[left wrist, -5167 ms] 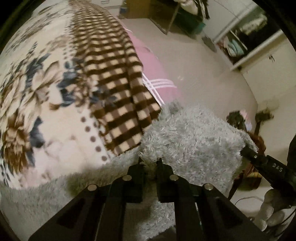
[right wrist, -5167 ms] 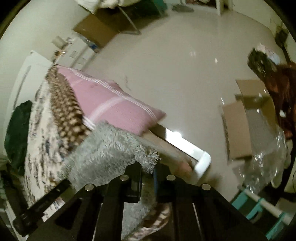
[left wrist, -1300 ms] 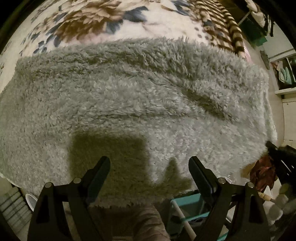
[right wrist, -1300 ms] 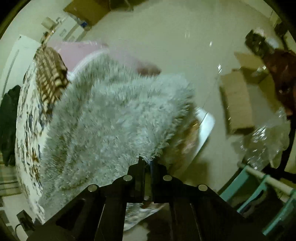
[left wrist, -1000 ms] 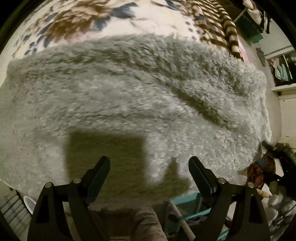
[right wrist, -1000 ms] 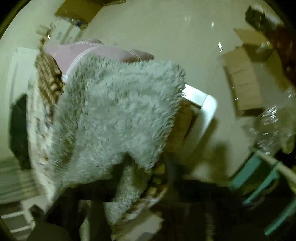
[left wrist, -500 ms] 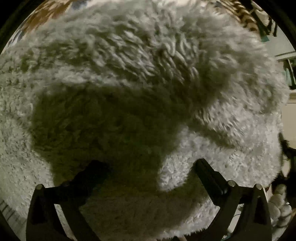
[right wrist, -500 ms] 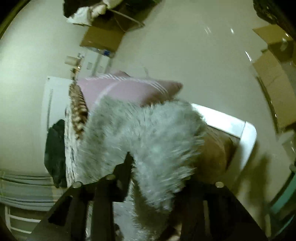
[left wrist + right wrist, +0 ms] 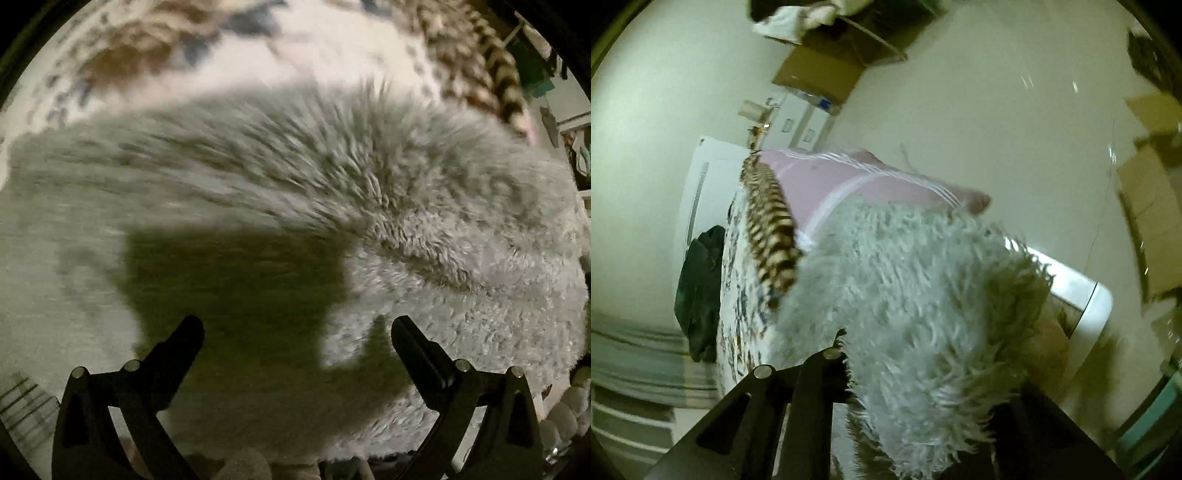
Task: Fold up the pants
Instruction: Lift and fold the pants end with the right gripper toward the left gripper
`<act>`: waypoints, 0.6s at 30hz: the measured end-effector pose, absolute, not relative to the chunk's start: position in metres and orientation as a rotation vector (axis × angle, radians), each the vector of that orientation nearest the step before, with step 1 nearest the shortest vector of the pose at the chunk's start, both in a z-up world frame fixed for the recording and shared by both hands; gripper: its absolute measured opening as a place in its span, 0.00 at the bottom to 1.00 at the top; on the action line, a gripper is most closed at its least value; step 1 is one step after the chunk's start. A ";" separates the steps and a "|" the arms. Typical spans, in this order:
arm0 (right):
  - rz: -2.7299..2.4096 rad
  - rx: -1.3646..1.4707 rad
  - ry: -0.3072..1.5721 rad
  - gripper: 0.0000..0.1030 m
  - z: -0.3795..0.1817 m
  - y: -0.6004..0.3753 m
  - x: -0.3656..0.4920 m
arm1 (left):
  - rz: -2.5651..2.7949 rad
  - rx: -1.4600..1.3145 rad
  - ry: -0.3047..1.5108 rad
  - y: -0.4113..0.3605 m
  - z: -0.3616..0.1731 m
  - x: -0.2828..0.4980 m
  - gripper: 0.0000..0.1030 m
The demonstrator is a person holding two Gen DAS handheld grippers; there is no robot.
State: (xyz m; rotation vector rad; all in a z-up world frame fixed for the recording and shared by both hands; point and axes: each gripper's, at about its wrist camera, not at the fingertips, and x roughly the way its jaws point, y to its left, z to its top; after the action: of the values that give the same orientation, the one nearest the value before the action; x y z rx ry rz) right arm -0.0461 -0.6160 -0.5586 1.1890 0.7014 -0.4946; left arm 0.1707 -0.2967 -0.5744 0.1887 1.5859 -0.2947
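Note:
The fluffy grey pants [image 9: 369, 206] lie folded on the bed and fill most of the left wrist view. My left gripper [image 9: 295, 343] hovers just above them, fingers wide apart and empty, casting a shadow on the fabric. In the right wrist view the pants [image 9: 923, 302] bulge over the bed's corner. My right gripper [image 9: 923, 369] is open, its jaws spread with the fuzzy edge lying between and over them; the right finger is mostly hidden by the fabric.
A floral bedspread [image 9: 314, 48] with a brown checked border [image 9: 768, 229] covers the bed. A pink striped pillow [image 9: 849, 184] lies beyond the pants. The white bed frame corner [image 9: 1086, 302] and cardboard boxes [image 9: 1152, 206] on the glossy floor are to the right.
My right gripper let go of the pants' edge and opened. My left gripper dipped close to the fabric, then drew back a little; it stays open.

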 end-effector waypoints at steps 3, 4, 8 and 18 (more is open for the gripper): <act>-0.477 1.124 0.696 0.15 -0.525 -0.599 -0.040 | -0.285 0.168 1.549 -0.277 -0.552 0.177 1.00; -0.470 1.094 0.701 0.15 -0.514 -0.591 -0.037 | -0.278 0.163 1.534 -0.271 -0.543 0.179 1.00; -0.435 1.027 0.706 0.15 -0.478 -0.561 -0.020 | -0.275 0.185 1.453 -0.257 -0.513 0.182 1.00; -0.323 0.785 0.820 0.15 -0.418 -0.438 0.051 | -0.277 0.116 1.363 -0.169 -0.462 0.204 1.00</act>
State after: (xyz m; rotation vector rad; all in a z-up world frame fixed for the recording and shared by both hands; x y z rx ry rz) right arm 0.0511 -0.4380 -0.4178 0.7851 0.8202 -0.3228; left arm 0.2044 -0.1693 -0.4621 0.1165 1.3630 -0.2772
